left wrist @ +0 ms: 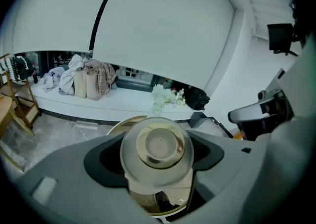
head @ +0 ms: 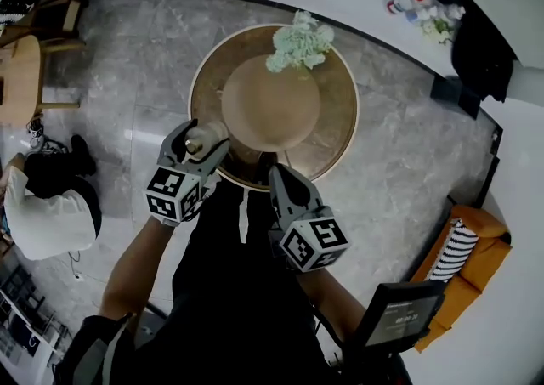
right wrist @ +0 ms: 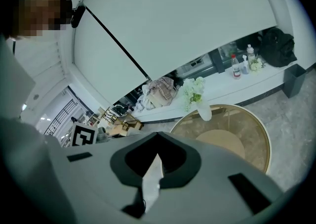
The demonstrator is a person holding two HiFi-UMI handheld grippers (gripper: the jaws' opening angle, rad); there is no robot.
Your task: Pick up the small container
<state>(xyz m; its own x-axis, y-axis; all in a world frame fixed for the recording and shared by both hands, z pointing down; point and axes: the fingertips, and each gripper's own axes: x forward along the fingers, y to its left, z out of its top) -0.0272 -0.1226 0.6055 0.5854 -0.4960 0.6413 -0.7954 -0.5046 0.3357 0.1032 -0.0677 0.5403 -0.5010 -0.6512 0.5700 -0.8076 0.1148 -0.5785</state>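
Observation:
The small container is a clear glass jar with a round lid. My left gripper is shut on it at the near left rim of the round gold-rimmed glass table. In the left gripper view the small container fills the gap between the jaws of the left gripper, lid towards the camera. Whether it rests on the table I cannot tell. My right gripper is shut on nothing, at the table's near edge. In the right gripper view the right gripper has its jaws pressed together.
A white vase of pale green flowers stands at the table's far side. A seated person and a wooden chair are at the left. An orange sofa sits at the right, and a white ledge with bottles curves behind.

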